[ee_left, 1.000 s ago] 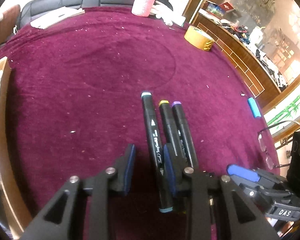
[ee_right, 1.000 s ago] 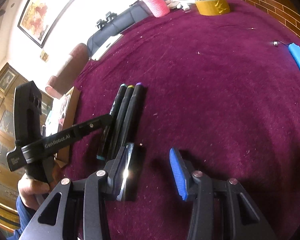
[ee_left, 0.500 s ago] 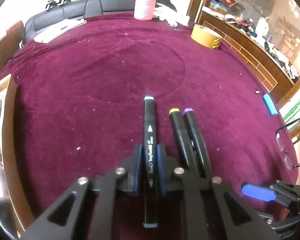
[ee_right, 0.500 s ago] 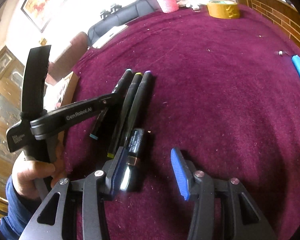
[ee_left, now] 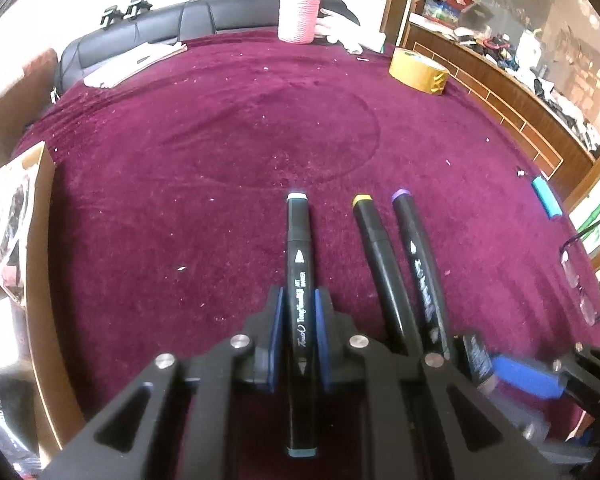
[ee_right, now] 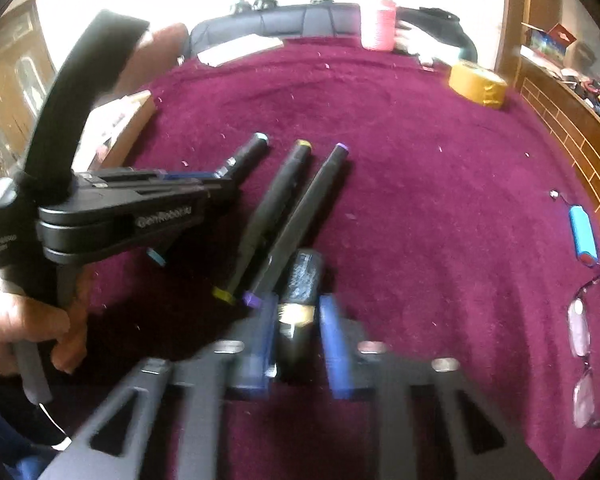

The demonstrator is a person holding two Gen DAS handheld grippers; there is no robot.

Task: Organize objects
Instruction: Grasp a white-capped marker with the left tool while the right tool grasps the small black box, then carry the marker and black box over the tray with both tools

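Left gripper (ee_left: 298, 344): I have it clenched on the black teal-capped marker (ee_left: 299, 280).
Right gripper (ee_right: 294, 338): clamped on a small dark gold-banded tube (ee_right: 300, 292).
Risk: tube nudges the purple-capped marker (ee_right: 300, 216) at 11 o'clock.

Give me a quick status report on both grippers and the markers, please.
Left hand-held gripper shut on teal-capped marker. Right hand-held gripper shut on small black tube. Yellow-capped marker and purple-capped marker on cloth. Nothing blocking.

Open cloth (ee_left: 228, 128) ahead; tape roll (ee_left: 419, 75) far right.
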